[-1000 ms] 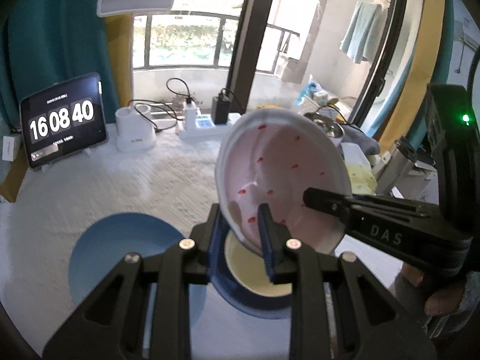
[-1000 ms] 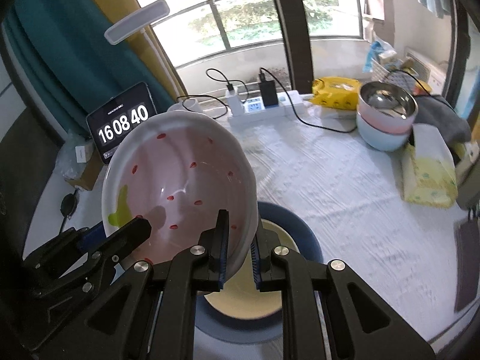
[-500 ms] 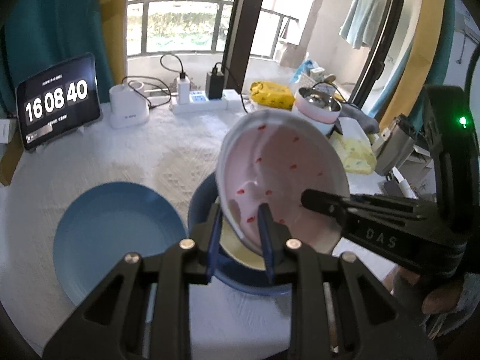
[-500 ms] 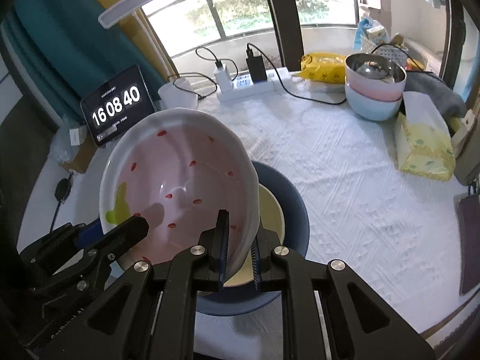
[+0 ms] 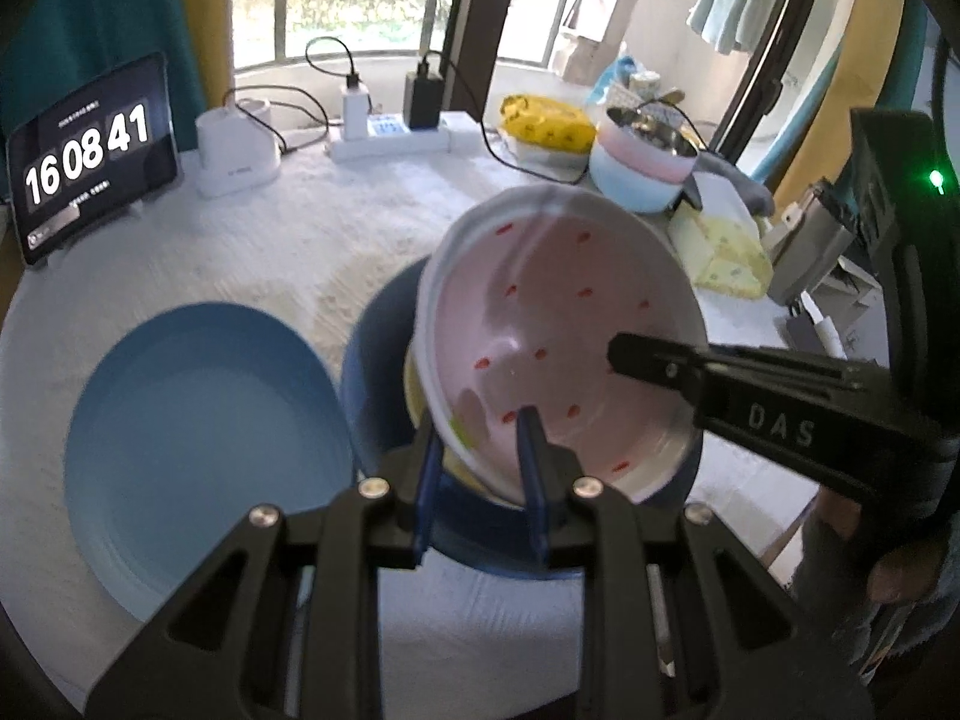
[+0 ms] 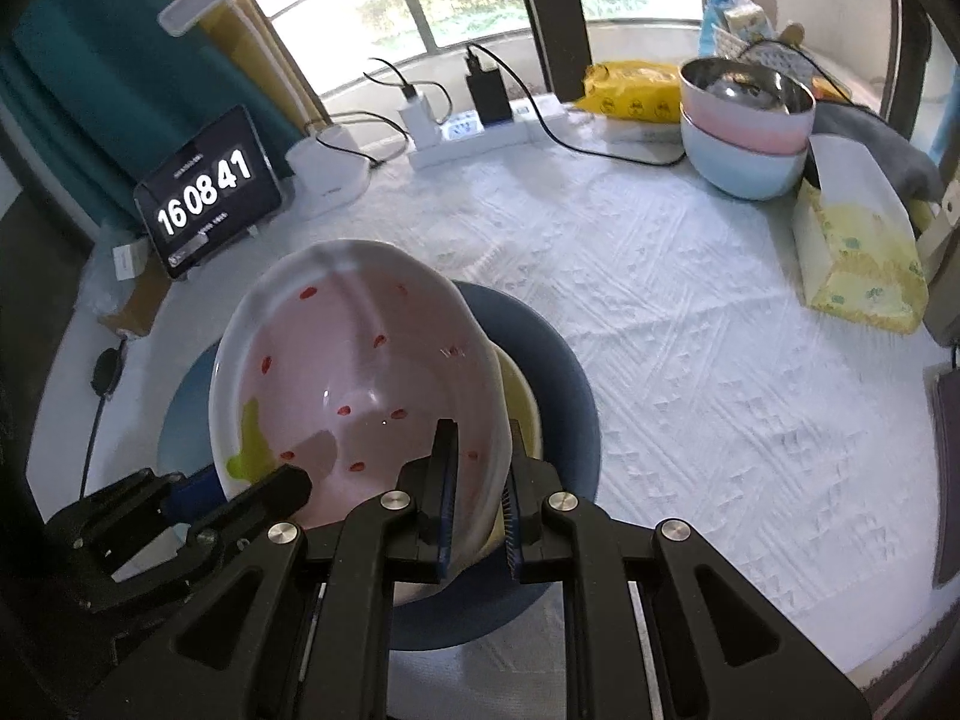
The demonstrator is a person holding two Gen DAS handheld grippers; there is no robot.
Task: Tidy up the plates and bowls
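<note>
A white strawberry-print bowl (image 5: 564, 324) with a pink inside is held tilted by both grippers. My left gripper (image 5: 480, 468) is shut on its near rim; my right gripper (image 6: 480, 480) is shut on the opposite rim and shows in the left wrist view (image 5: 624, 354). The bowl (image 6: 360, 384) hangs just above a yellow plate (image 6: 522, 402) that lies on a dark blue plate (image 6: 558, 372). A light blue plate (image 5: 198, 432) lies to the left on the white tablecloth.
Stacked pink and light blue bowls (image 6: 747, 138) with a steel bowl on top stand at the back right. A yellow tissue pack (image 6: 858, 252), a power strip (image 6: 480, 132), a white charger (image 6: 327, 174) and a clock tablet (image 6: 207, 192) line the table's edges.
Both grippers have lowered the strawberry bowl toward the stacked plates and levelled it somewhat. The clock went from 16:08:40 to 16:08:41.
</note>
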